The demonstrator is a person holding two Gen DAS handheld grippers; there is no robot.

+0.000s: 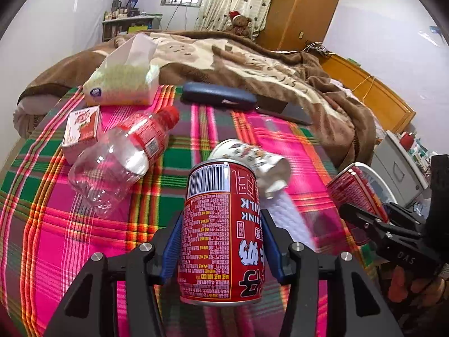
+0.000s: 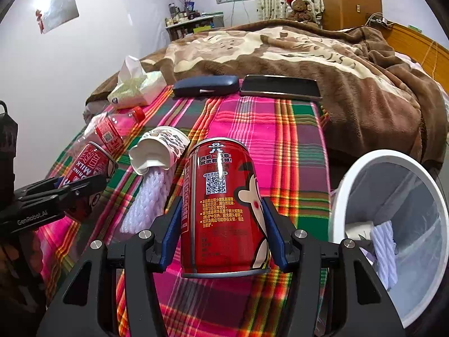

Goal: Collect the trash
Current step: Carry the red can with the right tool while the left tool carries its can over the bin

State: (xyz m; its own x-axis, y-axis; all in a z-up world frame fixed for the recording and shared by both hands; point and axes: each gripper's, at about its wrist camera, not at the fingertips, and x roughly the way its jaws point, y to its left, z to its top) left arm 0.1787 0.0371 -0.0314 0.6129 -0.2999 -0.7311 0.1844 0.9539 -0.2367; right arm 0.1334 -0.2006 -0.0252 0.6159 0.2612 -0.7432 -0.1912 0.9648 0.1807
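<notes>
Above the plaid cloth (image 1: 70,224): left gripper (image 1: 221,241) tilted down, blue pads pinching a red milk can (image 1: 221,224) held upside down; right gripper (image 2: 221,233) tilted likewise, clamping a second red can (image 2: 224,210). Beside the bed: white bin (image 2: 350,185) holding a crushed cup and pale tissue (image 2: 384,247).
</notes>
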